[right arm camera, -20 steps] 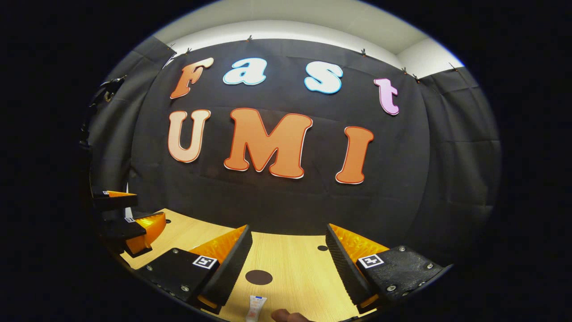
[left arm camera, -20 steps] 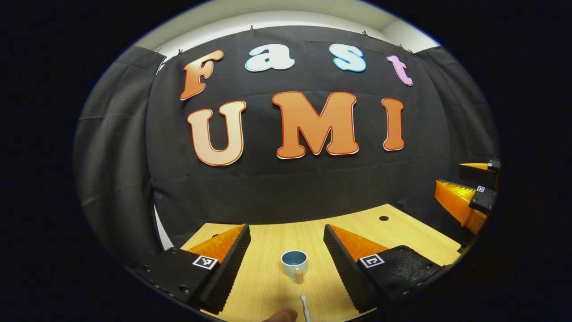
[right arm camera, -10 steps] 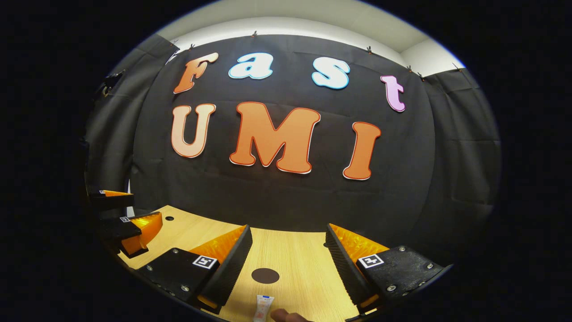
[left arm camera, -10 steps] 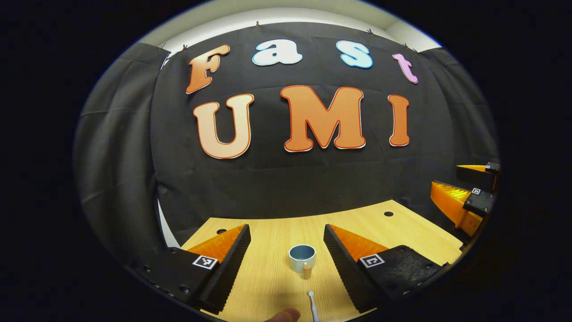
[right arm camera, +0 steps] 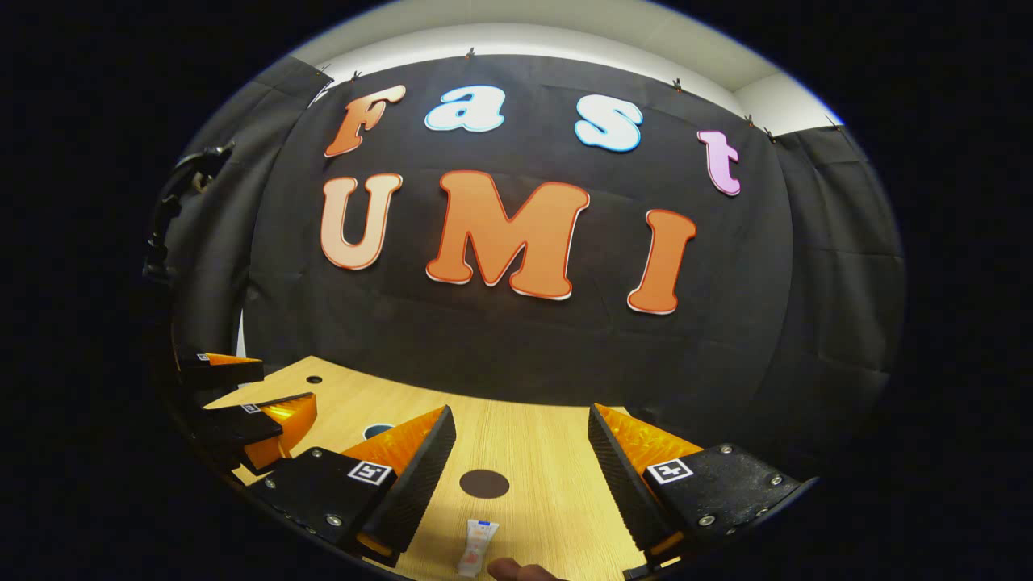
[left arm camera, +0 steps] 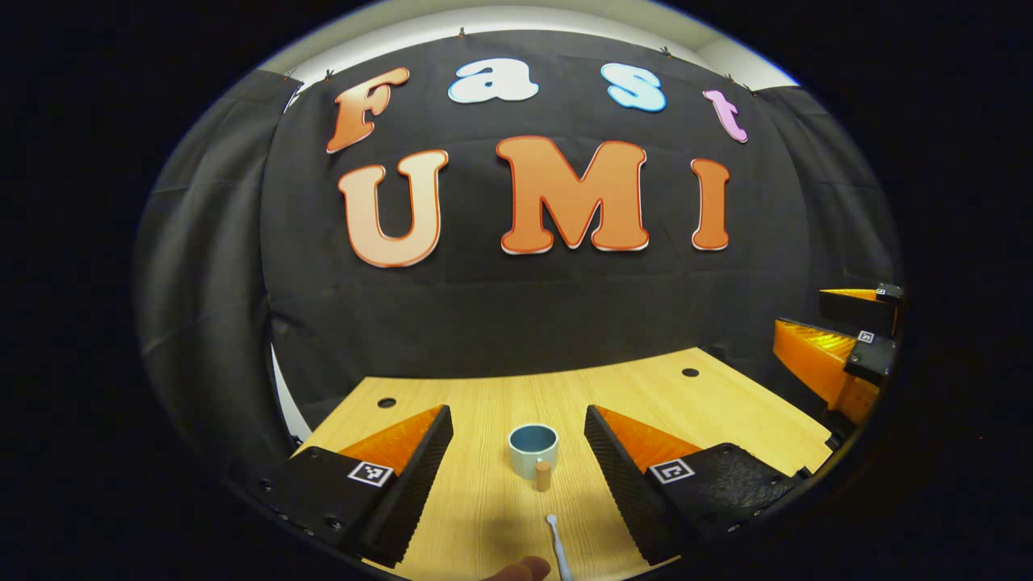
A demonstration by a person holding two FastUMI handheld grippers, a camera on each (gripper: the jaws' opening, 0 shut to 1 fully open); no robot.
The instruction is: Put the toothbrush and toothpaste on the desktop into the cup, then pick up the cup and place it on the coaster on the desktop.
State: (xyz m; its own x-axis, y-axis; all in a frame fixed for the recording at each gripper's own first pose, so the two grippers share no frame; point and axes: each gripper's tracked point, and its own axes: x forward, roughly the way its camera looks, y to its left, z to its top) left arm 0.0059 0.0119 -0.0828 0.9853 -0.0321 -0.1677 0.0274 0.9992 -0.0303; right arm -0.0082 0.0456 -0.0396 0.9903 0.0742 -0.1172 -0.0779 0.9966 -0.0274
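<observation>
In the left gripper view a blue-lined cup point(left arm camera: 533, 452) with a wooden handle stands on the wooden desktop point(left arm camera: 726, 411), straight ahead between the fingers of my open left gripper point(left arm camera: 518, 472). A white toothbrush point(left arm camera: 556, 545) lies just in front of the cup, close to the bottom edge. In the right gripper view a small toothpaste tube point(right arm camera: 477, 545) lies below a dark round coaster point(right arm camera: 484, 484), both between the fingers of my open right gripper point(right arm camera: 521, 472). The cup's rim point(right arm camera: 378, 430) peeks out behind the right gripper's left finger. Both grippers hold nothing.
The right gripper point(left arm camera: 843, 343) appears at the far right of the left gripper view, and the left gripper point(right arm camera: 242, 407) at the far left of the right gripper view. Small dark holes point(left arm camera: 690, 373) dot the desktop's far side. A fingertip point(left arm camera: 516, 570) shows at the bottom.
Both cameras have tilted down a little, so more of the desktop shows. The right gripper has moved slightly, and the cup's rim has come into its view at left.
</observation>
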